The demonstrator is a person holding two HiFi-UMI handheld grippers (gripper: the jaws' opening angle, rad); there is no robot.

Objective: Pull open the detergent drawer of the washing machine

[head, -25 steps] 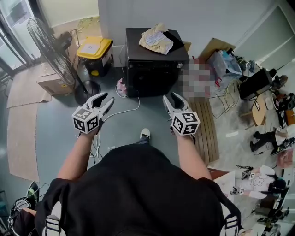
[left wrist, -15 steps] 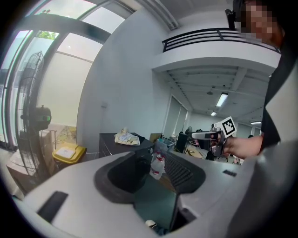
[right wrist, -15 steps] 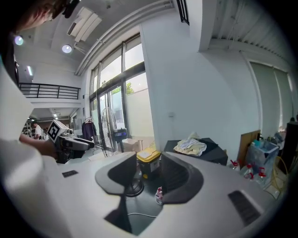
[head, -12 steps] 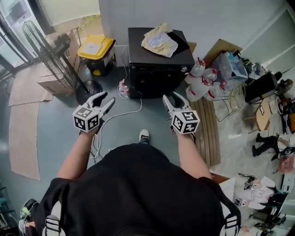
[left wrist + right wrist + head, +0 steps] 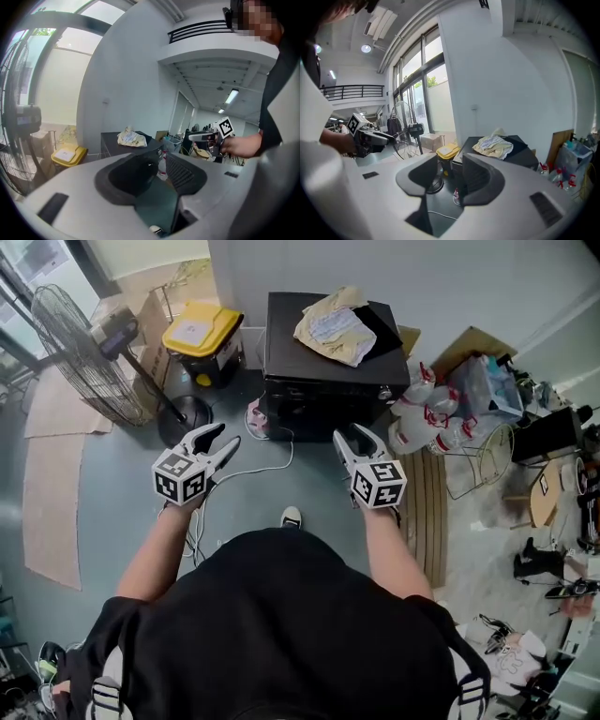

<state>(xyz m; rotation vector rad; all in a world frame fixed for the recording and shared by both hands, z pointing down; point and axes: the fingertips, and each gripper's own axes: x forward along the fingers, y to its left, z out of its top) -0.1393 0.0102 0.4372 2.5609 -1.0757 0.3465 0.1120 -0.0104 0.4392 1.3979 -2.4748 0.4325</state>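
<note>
The black washing machine (image 5: 328,381) stands against the white wall with a crumpled cloth (image 5: 336,326) on its top. Its dark front (image 5: 323,407) faces me, and I cannot make out the detergent drawer on it. My left gripper (image 5: 219,441) hovers over the floor short of the machine's left front corner, open and empty. My right gripper (image 5: 353,438) is level with it before the right half of the front, also open and empty. The left gripper view shows the machine (image 5: 112,140) and cloth (image 5: 131,138) beyond the open left gripper (image 5: 159,161). The right gripper view shows them (image 5: 513,150) beyond the right gripper (image 5: 450,171).
A standing fan (image 5: 89,352) and a yellow-lidded bin (image 5: 199,332) are left of the machine. A white cable (image 5: 267,460) runs over the floor in front. Large water bottles (image 5: 422,413), a wooden slatted board (image 5: 429,512) and clutter crowd the right side.
Both grippers have advanced toward the washing machine, which now lies closer. The left jaws stand a little wider than a second ago.
</note>
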